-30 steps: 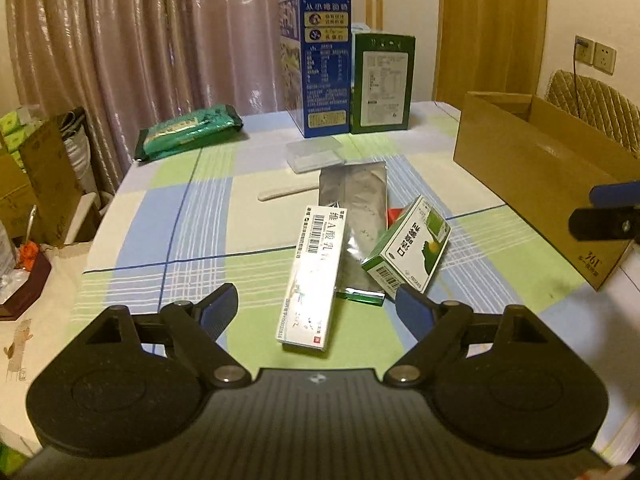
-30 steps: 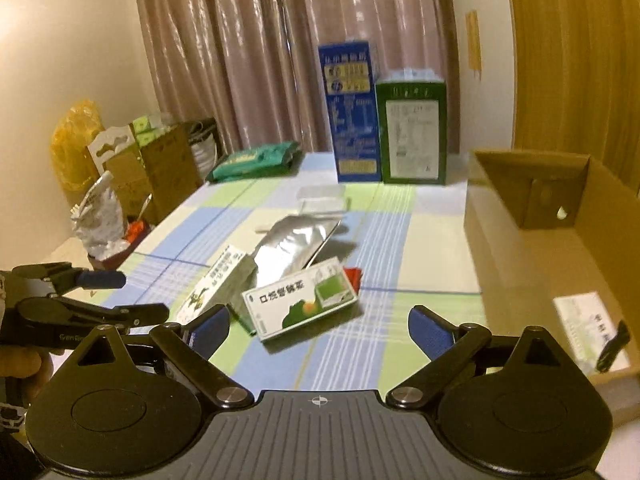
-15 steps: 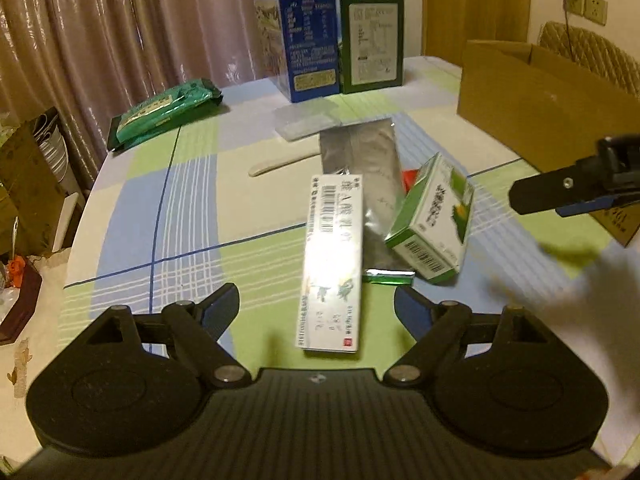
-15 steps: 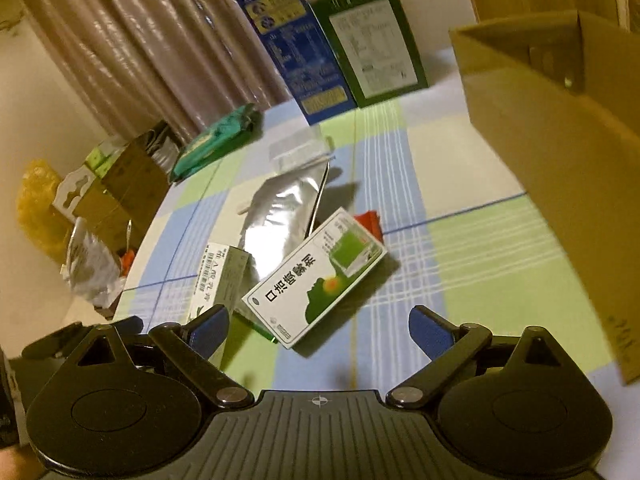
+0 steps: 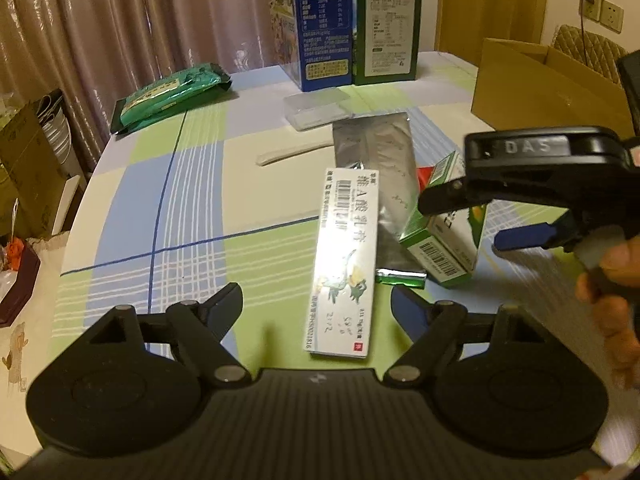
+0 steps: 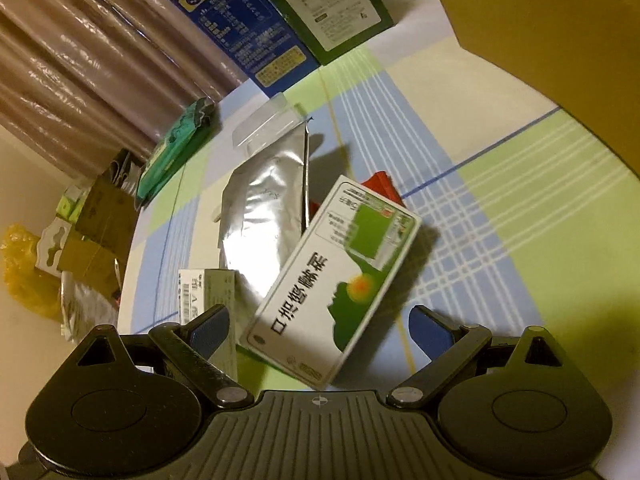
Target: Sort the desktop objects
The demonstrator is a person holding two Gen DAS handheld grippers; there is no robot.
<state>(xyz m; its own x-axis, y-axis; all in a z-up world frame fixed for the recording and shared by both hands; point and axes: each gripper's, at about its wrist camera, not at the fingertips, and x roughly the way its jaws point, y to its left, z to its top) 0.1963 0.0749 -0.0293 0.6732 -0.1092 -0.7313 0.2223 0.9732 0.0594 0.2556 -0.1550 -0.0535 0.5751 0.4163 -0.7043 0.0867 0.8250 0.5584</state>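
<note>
Cartons, two in number, lie flat on the checked tablecloth [image 5: 192,184], each straddled by one gripper. The long white carton [image 5: 346,260] lies lengthwise between the jaws of the left gripper [image 5: 316,304], its near end level with the fingertips; the jaws are closing, though a clear gap shows on either side and neither pad touches it. The green-and-white carton [image 6: 336,276] lies aslant just ahead of the right gripper [image 6: 318,326], its near corner between the blue pads; those jaws stand wide apart and hold nothing. In the left wrist view the right gripper [image 5: 480,218] enters from the right, one finger over the green-and-white carton [image 5: 448,240], with the person's hand [image 5: 612,292] behind it.

Beyond both cartons, partly under them, lies a silver foil pouch [image 5: 380,168], and a red item [image 6: 380,184] shows from under the green-and-white carton's far end. Farther ahead of the left gripper are a cream stick [image 5: 292,152] and a clear plastic case [image 5: 318,110]; a green packet [image 5: 168,94] lies far ahead to its left. A tall blue box [image 5: 316,28] and a dark green box [image 5: 386,28] stand upright at the far edge. An open cardboard box [image 5: 536,84] sits ahead to the right.
</note>
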